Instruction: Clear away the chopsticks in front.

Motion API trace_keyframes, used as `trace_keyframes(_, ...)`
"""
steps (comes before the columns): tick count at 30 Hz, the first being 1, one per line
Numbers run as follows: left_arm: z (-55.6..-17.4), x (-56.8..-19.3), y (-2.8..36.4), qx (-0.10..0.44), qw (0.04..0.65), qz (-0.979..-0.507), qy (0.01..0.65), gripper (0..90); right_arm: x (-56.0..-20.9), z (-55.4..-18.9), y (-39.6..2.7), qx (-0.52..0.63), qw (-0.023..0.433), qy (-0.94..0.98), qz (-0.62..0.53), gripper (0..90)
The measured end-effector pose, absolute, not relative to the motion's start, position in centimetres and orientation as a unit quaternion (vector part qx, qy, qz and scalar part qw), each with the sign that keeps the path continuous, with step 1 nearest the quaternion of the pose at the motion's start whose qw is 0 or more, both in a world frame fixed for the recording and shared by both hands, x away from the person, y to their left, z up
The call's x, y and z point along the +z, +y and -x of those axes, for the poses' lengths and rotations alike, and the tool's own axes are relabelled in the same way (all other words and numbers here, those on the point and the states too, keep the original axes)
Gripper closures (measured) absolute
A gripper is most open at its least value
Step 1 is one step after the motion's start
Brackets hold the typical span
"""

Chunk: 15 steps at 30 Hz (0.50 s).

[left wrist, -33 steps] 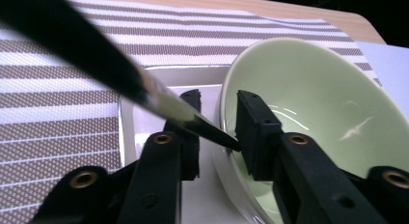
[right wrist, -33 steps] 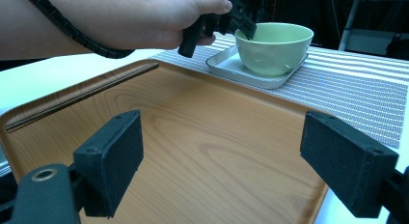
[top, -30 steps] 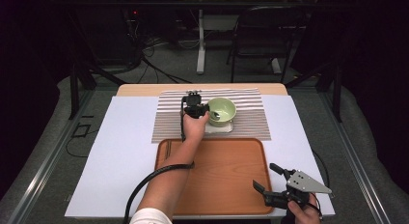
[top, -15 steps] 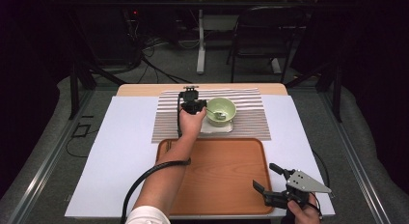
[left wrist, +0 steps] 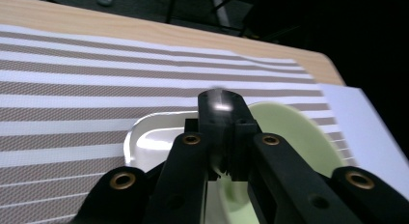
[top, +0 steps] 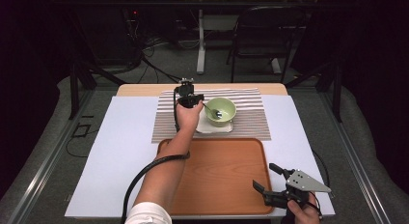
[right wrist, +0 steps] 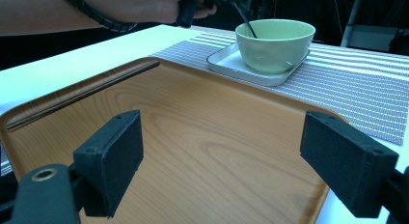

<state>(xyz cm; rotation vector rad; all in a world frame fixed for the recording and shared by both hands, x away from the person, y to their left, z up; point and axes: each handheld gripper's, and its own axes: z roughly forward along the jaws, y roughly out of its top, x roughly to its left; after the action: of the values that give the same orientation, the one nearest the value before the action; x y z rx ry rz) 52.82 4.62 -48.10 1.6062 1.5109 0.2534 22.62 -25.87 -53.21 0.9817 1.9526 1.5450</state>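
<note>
**Left tool clamped on spoon at green bowl**

High view: left tool [top: 192, 99] at left rim of green bowl [top: 221, 111], jaws just closed on spoon [top: 212, 110] handle; spoon head lies inside bowl. Bowl on white dish [top: 205, 127], on striped mat [top: 251, 119]. Right tool [top: 270, 185] over near right corner of wooden tray [top: 224, 171], well apart from bowl.

Left gripper view: jaws together, handle between them, bowl [left wrist: 299, 137] just beyond.

Right gripper view: jaws spread wide, nothing held; bowl [right wrist: 275, 43] far ahead past tray [right wrist: 202, 137].
</note>
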Motion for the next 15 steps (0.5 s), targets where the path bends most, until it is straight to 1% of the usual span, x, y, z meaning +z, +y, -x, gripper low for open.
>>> trace_keyframes(5, -52.5, -46.4, 3.6, 0.140, 0.448, -0.671, 0.574, 89.3, -53.2, -22.6, -25.9, 0.562, 0.230, 0.710, -0.358, 14.6)
trace_keyframes(10, -52.0, -45.0, 3.1, 0.148, 0.460, -0.681, 0.550, 89.4, -53.2, -22.6, -25.9, 0.562, 0.230, 0.710, -0.357, 14.6)
trace_keyframes(15, -51.7, -43.6, 3.0, 0.151, 0.468, -0.683, 0.540, 89.4, -53.2, -22.6, -25.9, 0.561, 0.230, 0.710, -0.358, 14.6)
